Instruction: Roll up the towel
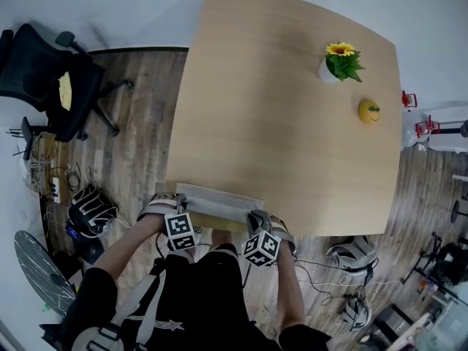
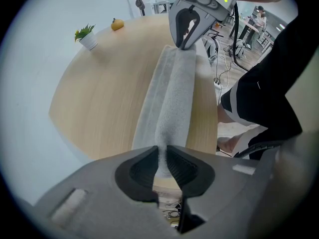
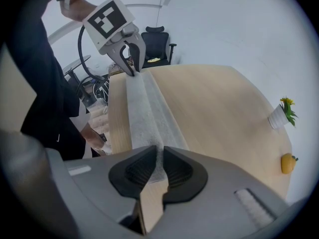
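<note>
A grey towel (image 1: 219,198) lies as a long, narrow, partly rolled strip along the near edge of the wooden table (image 1: 292,130). My left gripper (image 1: 174,205) points down at the strip's left end and is shut on the raised fold of the towel (image 2: 169,98); the cloth is pinched between its pads (image 2: 162,152). At the other end my right gripper (image 1: 257,219) is shut on the same fold of the towel (image 3: 144,113), with cloth squeezed between its jaws (image 3: 159,152). Each gripper view shows the other gripper, the right (image 2: 185,39) and the left (image 3: 130,66), at the far end.
A potted sunflower (image 1: 341,60) and a yellow fruit-like figure (image 1: 369,112) stand at the table's far right. A black office chair (image 1: 51,86) is on the floor to the left. Bags and cables (image 1: 91,207) lie around the table's near corners.
</note>
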`<state>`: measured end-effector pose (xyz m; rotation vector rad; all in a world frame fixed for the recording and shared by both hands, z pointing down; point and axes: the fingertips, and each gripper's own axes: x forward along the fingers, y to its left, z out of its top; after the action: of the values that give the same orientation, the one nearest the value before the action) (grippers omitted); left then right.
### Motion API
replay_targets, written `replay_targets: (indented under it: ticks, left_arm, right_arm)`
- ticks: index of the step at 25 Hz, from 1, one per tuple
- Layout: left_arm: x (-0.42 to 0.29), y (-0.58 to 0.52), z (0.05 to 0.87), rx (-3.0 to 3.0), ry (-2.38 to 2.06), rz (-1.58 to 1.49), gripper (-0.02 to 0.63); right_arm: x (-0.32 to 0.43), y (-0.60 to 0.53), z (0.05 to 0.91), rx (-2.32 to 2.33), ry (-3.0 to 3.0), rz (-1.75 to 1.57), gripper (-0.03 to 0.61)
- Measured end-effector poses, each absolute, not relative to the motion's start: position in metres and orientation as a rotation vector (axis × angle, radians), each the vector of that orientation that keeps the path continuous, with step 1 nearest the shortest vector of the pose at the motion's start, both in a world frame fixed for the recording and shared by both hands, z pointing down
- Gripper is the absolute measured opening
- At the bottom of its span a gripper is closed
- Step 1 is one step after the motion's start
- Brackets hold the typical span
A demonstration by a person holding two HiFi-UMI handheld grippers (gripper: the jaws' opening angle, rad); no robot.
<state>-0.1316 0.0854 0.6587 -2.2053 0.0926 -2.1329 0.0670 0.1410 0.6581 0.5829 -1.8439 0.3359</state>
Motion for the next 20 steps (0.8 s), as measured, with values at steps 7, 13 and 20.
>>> replay_targets:
  ticks: [7,13,20]
  left_arm:
    - [-0.132,0.084,0.657,-2.206,0.129,-2.096,0.078]
    - [-0.134,0.071,0.652,-2.202,0.285,-2.029,0.178]
    - [-0.133,0.066,0.641,-2.153,0.352,-1.957,0.202]
  right_arm:
    - [0.066,0.143,0.658,0.594,-1.837,0.322,0.052]
    - [0.071,0.133,0.650,0.701,-1.825,0.211,0.124]
    - [0.076,0.134,0.634,0.764,-1.812,0.158,0.147]
